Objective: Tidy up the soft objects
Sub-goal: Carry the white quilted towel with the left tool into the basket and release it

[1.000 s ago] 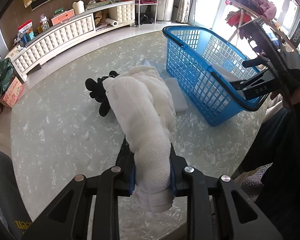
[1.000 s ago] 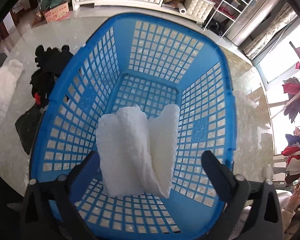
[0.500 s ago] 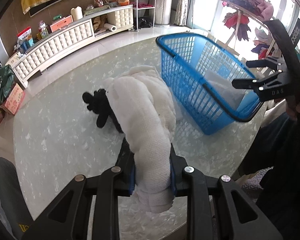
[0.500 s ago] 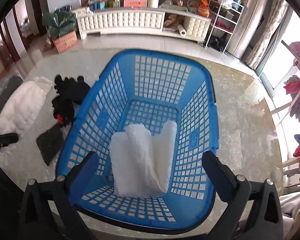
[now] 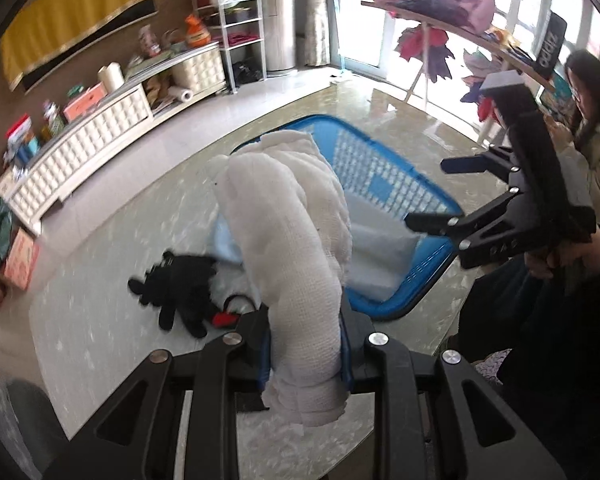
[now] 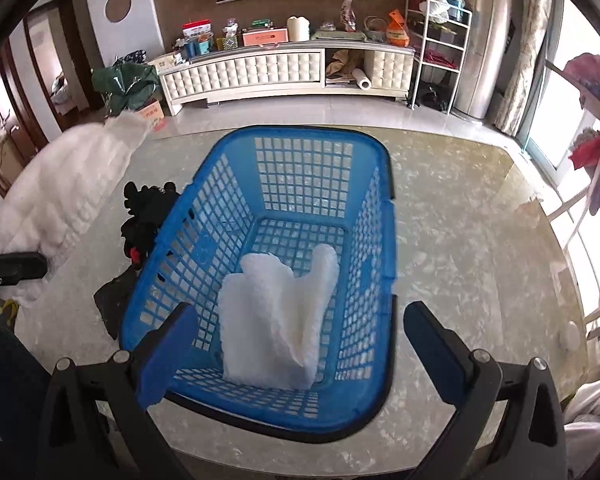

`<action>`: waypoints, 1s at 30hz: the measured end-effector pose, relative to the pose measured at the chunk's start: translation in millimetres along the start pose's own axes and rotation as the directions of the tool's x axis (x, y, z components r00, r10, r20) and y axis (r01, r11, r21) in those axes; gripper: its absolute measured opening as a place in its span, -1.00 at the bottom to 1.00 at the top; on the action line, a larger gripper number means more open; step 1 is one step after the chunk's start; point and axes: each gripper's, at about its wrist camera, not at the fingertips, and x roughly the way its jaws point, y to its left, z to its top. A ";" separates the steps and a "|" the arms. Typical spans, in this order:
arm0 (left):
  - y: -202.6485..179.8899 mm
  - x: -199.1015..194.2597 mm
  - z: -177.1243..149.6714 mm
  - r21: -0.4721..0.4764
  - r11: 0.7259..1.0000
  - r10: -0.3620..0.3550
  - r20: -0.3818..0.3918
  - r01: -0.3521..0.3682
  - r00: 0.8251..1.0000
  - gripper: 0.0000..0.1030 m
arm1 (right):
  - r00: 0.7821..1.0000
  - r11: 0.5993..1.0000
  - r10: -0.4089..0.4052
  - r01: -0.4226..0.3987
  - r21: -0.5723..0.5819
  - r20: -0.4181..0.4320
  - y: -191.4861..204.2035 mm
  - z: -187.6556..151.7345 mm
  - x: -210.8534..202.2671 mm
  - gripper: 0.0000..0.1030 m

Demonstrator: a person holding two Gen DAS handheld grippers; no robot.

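My left gripper (image 5: 306, 354) is shut on a thick white folded cloth (image 5: 296, 248) and holds it up above the table, left of the blue plastic basket (image 5: 424, 268). The same cloth shows at the left of the right wrist view (image 6: 68, 200). My right gripper (image 6: 300, 344) is open and empty, raised over the near end of the basket (image 6: 384, 280). A white folded towel (image 6: 276, 320) lies inside the basket. A black plush toy (image 5: 180, 284) lies on the table beside the basket, also in the right wrist view (image 6: 148, 216).
A light blue cloth (image 5: 224, 240) lies on the marble table (image 5: 112, 264) behind the held cloth. A dark flat piece (image 6: 112, 304) lies left of the basket. A person (image 5: 596, 148) sits at the far right. A white cabinet (image 6: 260, 72) stands beyond the table.
My left gripper has lifted the white cloth higher and toward the basket. My right gripper has pulled back and up from the basket, leaving the towel inside.
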 end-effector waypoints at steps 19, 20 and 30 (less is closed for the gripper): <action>-49.6 69.6 66.3 0.247 0.966 -0.060 -0.067 0.075 0.996 -0.53 | 0.999 0.995 0.023 -0.021 0.101 -0.022 -39.8 -14.9 4.0 1.00; -51.1 75.5 66.0 0.255 0.963 -0.074 -0.074 0.091 0.994 -0.53 | 0.999 0.994 0.022 -0.019 0.106 -0.025 -41.0 -15.4 4.7 1.00; -61.3 124.0 67.5 0.310 0.938 -0.112 -0.151 0.155 0.982 -0.53 | 0.999 0.993 0.022 -0.016 0.116 -0.044 -39.7 -14.5 7.4 1.00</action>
